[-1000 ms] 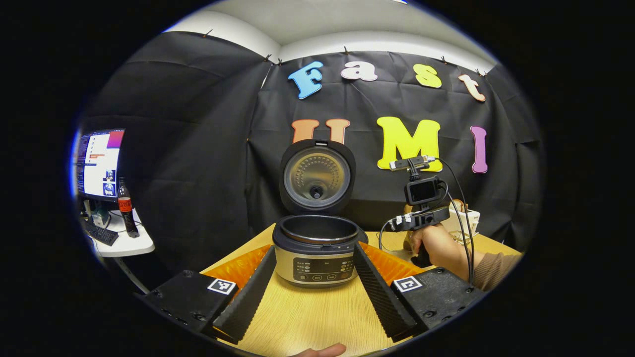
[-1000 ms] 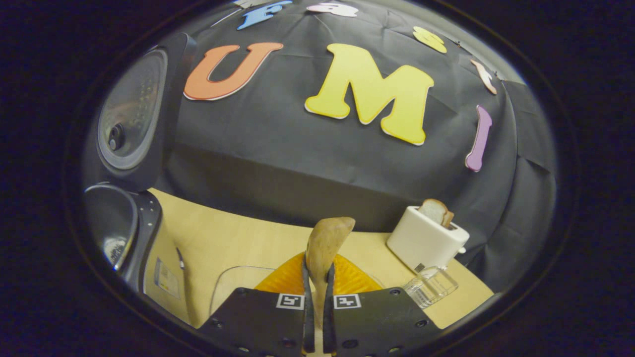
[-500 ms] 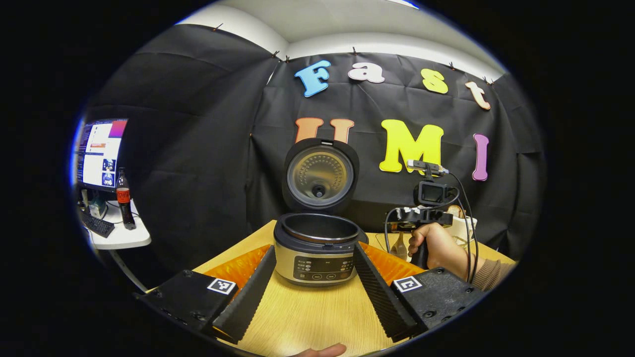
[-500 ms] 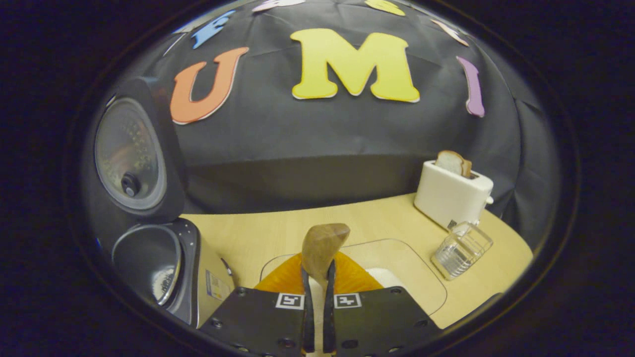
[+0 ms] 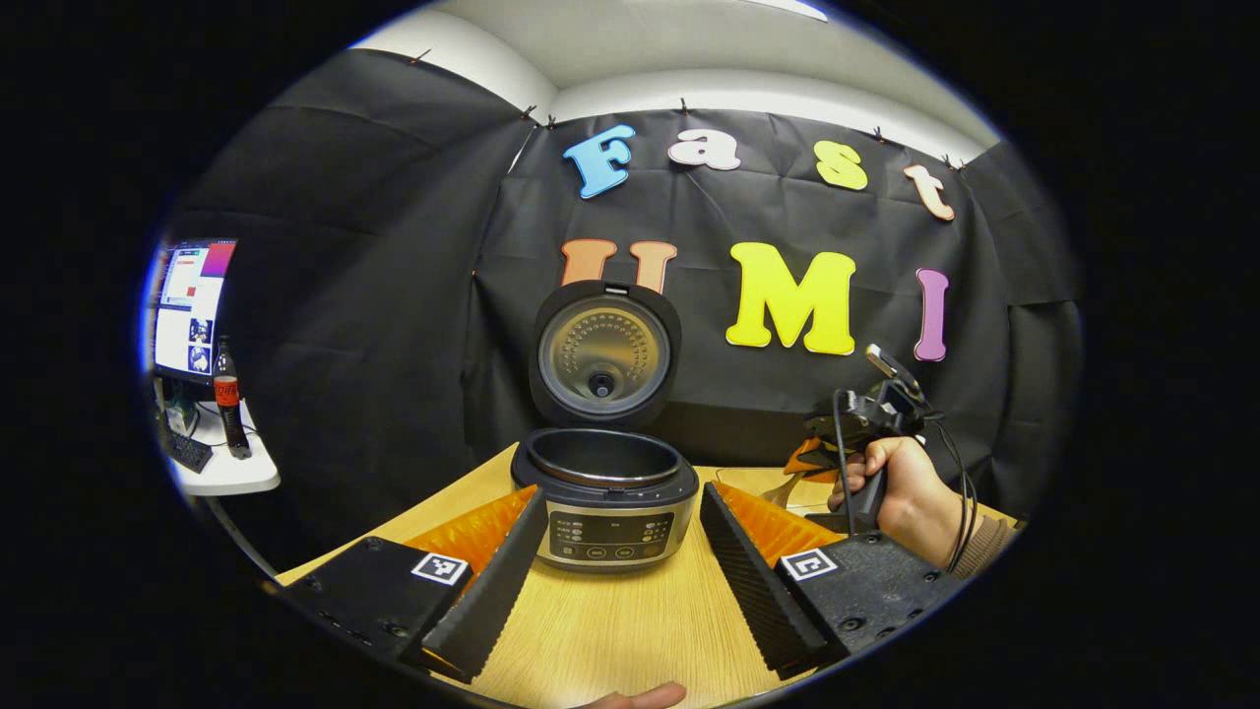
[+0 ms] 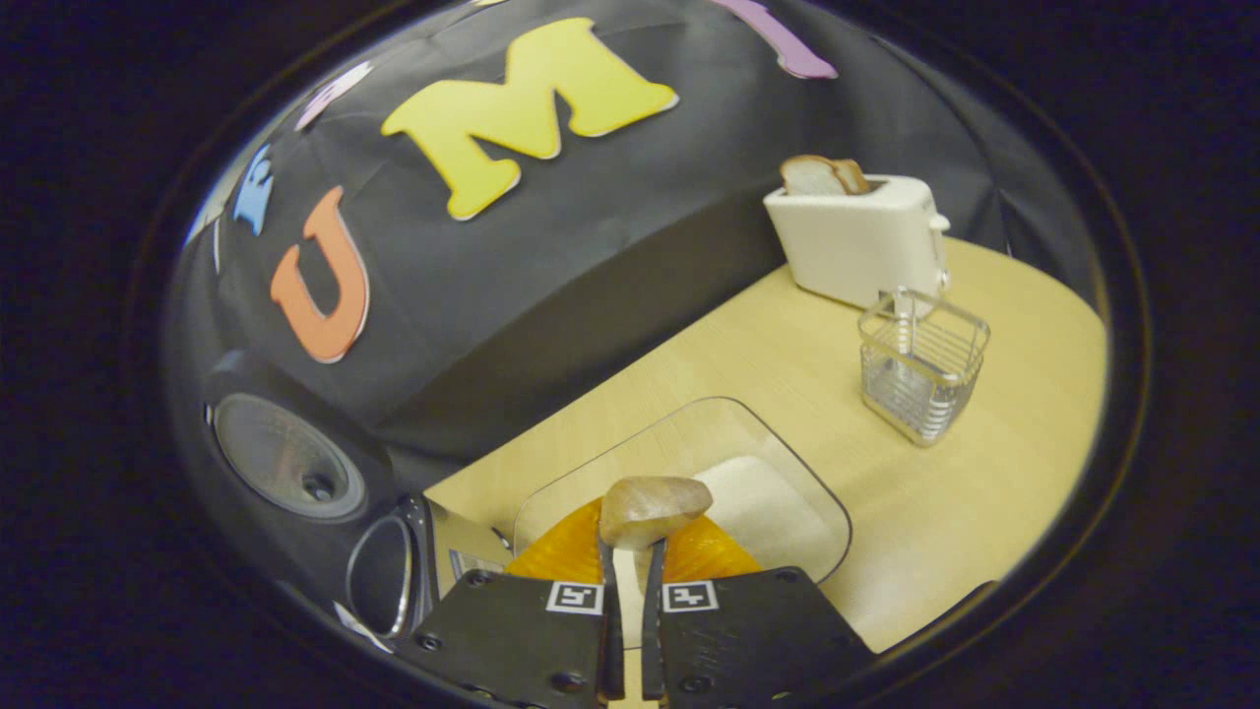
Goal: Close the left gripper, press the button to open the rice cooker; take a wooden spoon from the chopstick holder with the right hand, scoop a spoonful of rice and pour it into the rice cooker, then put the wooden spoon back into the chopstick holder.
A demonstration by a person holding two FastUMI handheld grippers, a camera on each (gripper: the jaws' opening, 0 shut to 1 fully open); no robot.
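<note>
The rice cooker (image 5: 605, 504) stands open on the wooden table (image 5: 630, 630), its lid (image 5: 603, 353) upright. My left gripper (image 5: 620, 581) hovers in front of the cooker, open, its fingers spread either side of the control panel. In the right gripper view my right gripper (image 6: 630, 591) is shut on the wooden spoon (image 6: 652, 510), whose bowl tilts over a glass dish (image 6: 591, 473) of white rice (image 6: 758, 512). The wire chopstick holder (image 6: 920, 364) stands farther right. A hand (image 5: 906, 497) holds the right gripper (image 5: 837, 433) to the right of the cooker.
A white toaster (image 6: 856, 241) with bread (image 6: 817, 175) stands behind the chopstick holder. The cooker (image 6: 384, 576) lies at the lower left of the right gripper view. A side table (image 5: 231, 478) with a bottle (image 5: 226, 394) and a monitor (image 5: 187, 310) stands far left.
My right gripper has swung away from the cooker and tipped down over the rice dish, still holding the spoon. The left gripper has drifted slightly and stays open.
</note>
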